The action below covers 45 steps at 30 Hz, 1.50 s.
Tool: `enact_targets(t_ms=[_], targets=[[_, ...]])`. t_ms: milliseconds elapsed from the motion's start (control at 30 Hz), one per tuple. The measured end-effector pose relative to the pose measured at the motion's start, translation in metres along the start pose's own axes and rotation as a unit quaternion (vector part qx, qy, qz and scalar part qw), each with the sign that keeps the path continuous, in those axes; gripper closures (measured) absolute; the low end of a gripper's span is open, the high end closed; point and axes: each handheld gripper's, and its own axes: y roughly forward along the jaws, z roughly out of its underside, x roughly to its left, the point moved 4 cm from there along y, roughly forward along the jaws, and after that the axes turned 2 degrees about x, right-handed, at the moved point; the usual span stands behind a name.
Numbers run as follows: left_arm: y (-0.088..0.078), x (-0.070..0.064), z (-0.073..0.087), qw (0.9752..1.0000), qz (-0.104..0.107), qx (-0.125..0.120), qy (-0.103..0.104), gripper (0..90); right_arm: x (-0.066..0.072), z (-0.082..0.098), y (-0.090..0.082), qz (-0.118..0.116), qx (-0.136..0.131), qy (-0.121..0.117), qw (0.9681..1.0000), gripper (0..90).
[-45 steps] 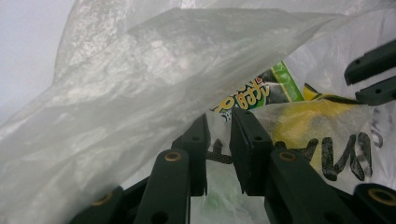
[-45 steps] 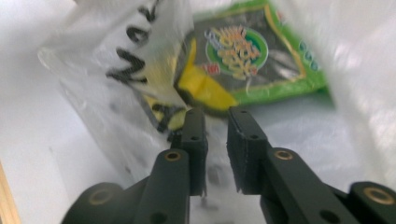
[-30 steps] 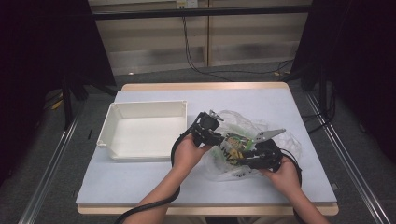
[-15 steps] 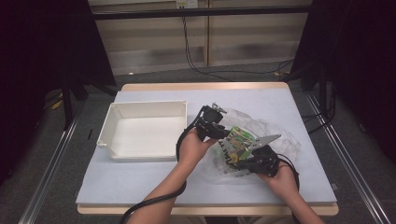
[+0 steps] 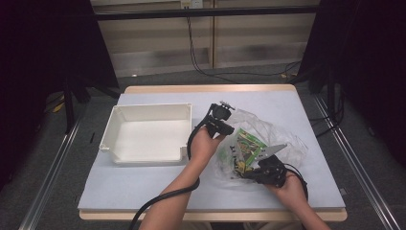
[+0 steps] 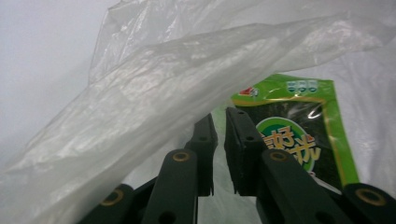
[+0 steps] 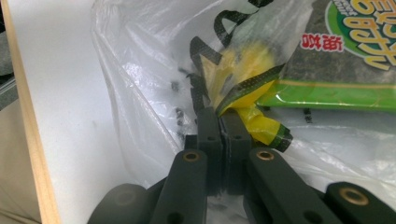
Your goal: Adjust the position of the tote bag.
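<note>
A crumpled clear plastic bag (image 5: pixel 293 140) lies right of centre on the table, with a green snack pack (image 5: pixel 249 142) inside. My left gripper (image 5: pixel 231 130) is at the bag's upper left rim. Its jaws have just been closing; in its own view the left gripper (image 6: pixel 219 116) keeps a thin slit, and the bag film (image 6: pixel 163 84) drapes over one jaw and runs in at the tips, in front of the green pack (image 6: pixel 299 121). My right gripper (image 5: pixel 246 171) is at the bag's near edge. Up close the right gripper (image 7: pixel 218 114) is shut on the film (image 7: pixel 140 70), where a yellow packet (image 7: pixel 247 70) with black stripes ends.
An empty white tray (image 5: pixel 148 109) stands left of the bag, close to my left forearm. The pale blue table top (image 5: pixel 143 187) has a wooden front edge (image 7: pixel 28 140) near my right gripper. Black frames and cables stand around the table.
My left gripper has shifted a little to the right and away, along the bag's rim, and the film there has lifted. The right hand has stayed about where it was.
</note>
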Motion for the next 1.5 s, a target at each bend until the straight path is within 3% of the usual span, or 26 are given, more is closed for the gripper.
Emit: enact_targets(t_ms=[367, 633, 800, 900, 1067, 1100, 1333, 1500], targets=[[0.022, 0.003, 0.004, 0.9996, 0.0, 0.012, -0.026, 83.3, 0.003, 0.004, -0.002, -0.002, 0.001, -0.003, 1.0, 88.3], [0.029, 0.002, 0.011, 0.9994, -0.002, 0.023, -0.026, 84.1, 0.004, 0.009, -0.007, -0.006, 0.007, -0.004, 0.9999, 88.4], [0.031, 0.0, 0.017, 0.9995, -0.005, 0.028, -0.016, 85.0, 0.002, 0.014, -0.012, -0.006, 0.005, -0.007, 0.9999, 88.4], [0.031, 0.001, 0.02, 0.9991, -0.019, 0.036, -0.007, 85.7, 0.002, 0.016, -0.013, -0.003, 0.007, -0.004, 1.0, 88.4], [0.034, -0.005, 0.026, 0.999, 0.017, 0.039, -0.017, 90.0, 0.002, 0.016, -0.014, -0.001, 0.007, -0.002, 1.0, 88.3], [0.036, -0.007, 0.027, 0.9991, 0.017, 0.032, -0.023, 90.0, 0.002, 0.016, -0.015, 0.001, 0.008, -0.003, 1.0, 88.3], [0.031, -0.014, 0.038, 0.9991, 0.024, 0.035, -0.002, 90.0, 0.001, 0.017, -0.017, -0.001, 0.008, 0.003, 1.0, 87.5], [0.028, -0.011, 0.04, 0.999, 0.025, 0.036, -0.006, 90.0, 0.001, 0.013, -0.017, 0.0, 0.005, -0.001, 1.0, 82.1]])
